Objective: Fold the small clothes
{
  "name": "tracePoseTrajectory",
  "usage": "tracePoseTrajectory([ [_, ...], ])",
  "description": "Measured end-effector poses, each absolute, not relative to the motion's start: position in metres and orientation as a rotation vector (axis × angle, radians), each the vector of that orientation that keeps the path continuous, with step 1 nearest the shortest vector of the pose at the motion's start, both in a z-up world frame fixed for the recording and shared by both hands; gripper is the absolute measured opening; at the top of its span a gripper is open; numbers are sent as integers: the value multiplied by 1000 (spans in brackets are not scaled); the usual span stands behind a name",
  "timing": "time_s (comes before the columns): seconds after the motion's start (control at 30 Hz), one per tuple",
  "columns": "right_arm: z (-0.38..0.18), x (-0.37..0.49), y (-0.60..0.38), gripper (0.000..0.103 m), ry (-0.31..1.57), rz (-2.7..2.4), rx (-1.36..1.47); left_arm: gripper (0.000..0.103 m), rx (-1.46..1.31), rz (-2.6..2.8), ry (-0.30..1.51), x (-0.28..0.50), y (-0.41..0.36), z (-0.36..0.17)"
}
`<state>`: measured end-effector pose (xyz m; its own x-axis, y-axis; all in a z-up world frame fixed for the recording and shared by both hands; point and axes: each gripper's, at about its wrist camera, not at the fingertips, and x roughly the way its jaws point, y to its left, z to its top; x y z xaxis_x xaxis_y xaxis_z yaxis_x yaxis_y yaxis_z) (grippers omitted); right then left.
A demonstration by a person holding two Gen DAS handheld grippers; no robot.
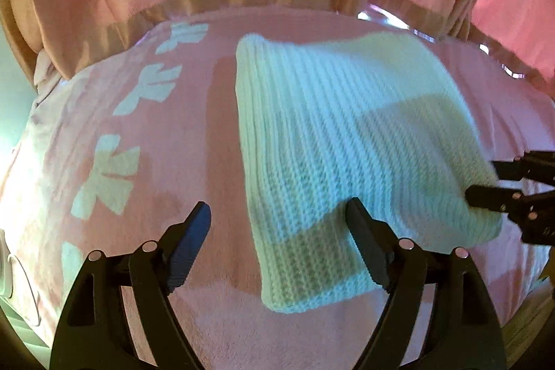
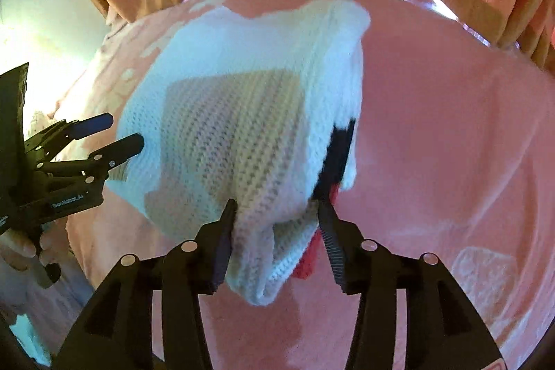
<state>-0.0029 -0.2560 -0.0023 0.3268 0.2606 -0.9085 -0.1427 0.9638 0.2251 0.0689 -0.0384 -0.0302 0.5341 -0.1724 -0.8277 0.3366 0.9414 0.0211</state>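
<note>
The white knit [image 1: 347, 134] lies on the pink blanket [image 1: 194, 134], its near edge bunched between the right claw's [image 2: 277, 238] parted fingers. The left claw [image 1: 279, 231], spread wide, sits at its left edge. Bare blanket surrounds the knit.

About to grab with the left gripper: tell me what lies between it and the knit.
Nothing visible. The left gripper stands open right at the white knit's near edge, with only the pink blanket beneath. The right gripper has knit between its fingers.
</note>
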Motion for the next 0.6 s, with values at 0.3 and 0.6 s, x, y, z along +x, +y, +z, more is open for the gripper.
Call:
tracePoseTrajectory([
  [0.3, 27, -8, -268, 15, 1109, 266, 135, 79, 185, -307, 1011, 71, -40, -42],
  [0.6, 51, -4, -273, 20, 1062, 261, 193, 77, 140, -338, 900, 62, -40, -1],
])
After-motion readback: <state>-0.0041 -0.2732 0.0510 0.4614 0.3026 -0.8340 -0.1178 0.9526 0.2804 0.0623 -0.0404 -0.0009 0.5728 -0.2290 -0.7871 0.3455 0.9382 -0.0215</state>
